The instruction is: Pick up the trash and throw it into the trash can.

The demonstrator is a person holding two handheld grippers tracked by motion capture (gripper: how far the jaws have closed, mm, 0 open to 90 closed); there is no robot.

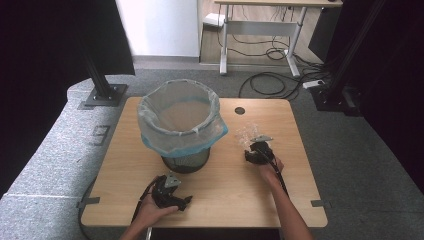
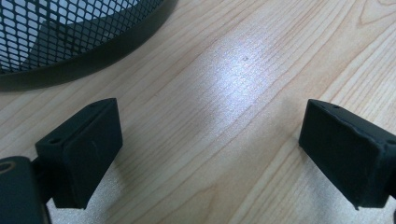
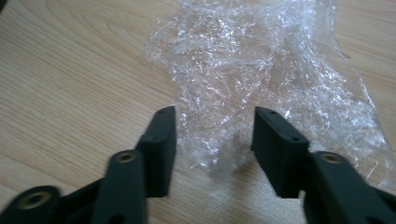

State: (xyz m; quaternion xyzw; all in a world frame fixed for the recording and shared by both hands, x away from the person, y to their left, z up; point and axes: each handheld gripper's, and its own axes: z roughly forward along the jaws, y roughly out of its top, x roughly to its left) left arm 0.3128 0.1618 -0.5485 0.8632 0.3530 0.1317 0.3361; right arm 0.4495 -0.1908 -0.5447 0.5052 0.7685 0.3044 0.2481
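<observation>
Right gripper (image 3: 212, 135): jaws stood part open, one on each side of the near end of a crumpled clear plastic wrap (image 3: 261, 84); the pictures did not settle whether the pads touched it.
Clear plastic wrap: lay on the wooden table (image 1: 220, 190) straight ahead of the right gripper (image 1: 256, 150), reaching past its jaws.
Left gripper (image 2: 210, 144): jaws spread wide, nothing between them but bare tabletop (image 2: 224, 93); in the high view the left gripper (image 1: 170, 192) sat in the person's left hand (image 1: 150, 212) near the table's front edge.
Wastebasket (image 1: 182, 125): black mesh, lined with a pale bag folded over the rim, standing just beyond the left gripper and to the left of the right one; its base (image 2: 70, 37) showed ahead of the left jaws. Its inside looked empty.
Open room: bare wood between the two grippers.
</observation>
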